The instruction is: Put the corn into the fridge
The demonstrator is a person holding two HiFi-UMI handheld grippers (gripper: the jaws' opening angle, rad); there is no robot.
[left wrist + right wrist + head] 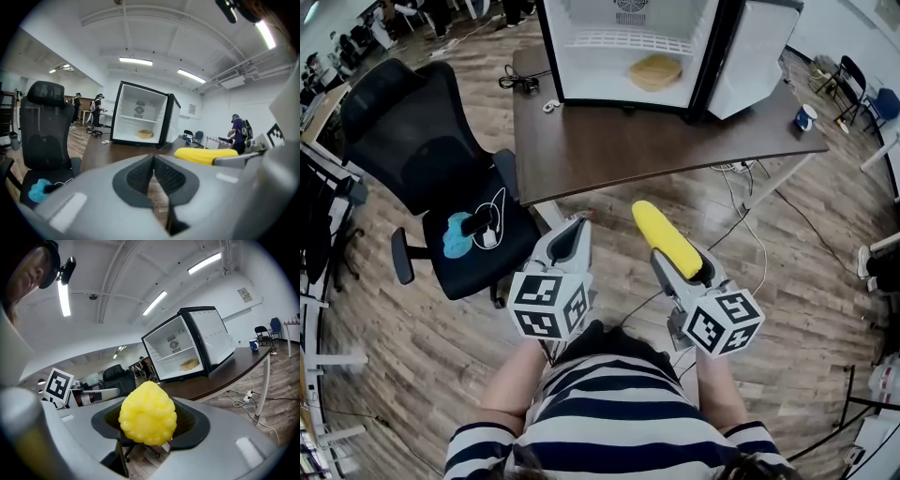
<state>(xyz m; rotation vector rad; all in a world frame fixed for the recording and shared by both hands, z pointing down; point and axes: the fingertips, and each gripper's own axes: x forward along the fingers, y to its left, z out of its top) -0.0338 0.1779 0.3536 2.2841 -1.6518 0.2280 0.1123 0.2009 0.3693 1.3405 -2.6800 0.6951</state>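
Carry phase. Left gripper [573, 234] was clamped shut on nothing. Right gripper [682, 264] was clenched on the corn [667, 238] by its near end, short of the table [656, 145]. My call was to squeeze firmly, clear the table edge and enter the open fridge [581, 56] left of the tan tray [655, 71], off the door [745, 61]. Count: one chair [422, 141], two grippers, one fridge, one corn, one mug [805, 117].

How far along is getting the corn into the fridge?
Done: the fridge stands open, and the right gripper is shut on the corn. In hand: the corn is held over the floor, short of the table. To do: carry it to the fridge, set it inside, release. The left gripper is shut, empty.
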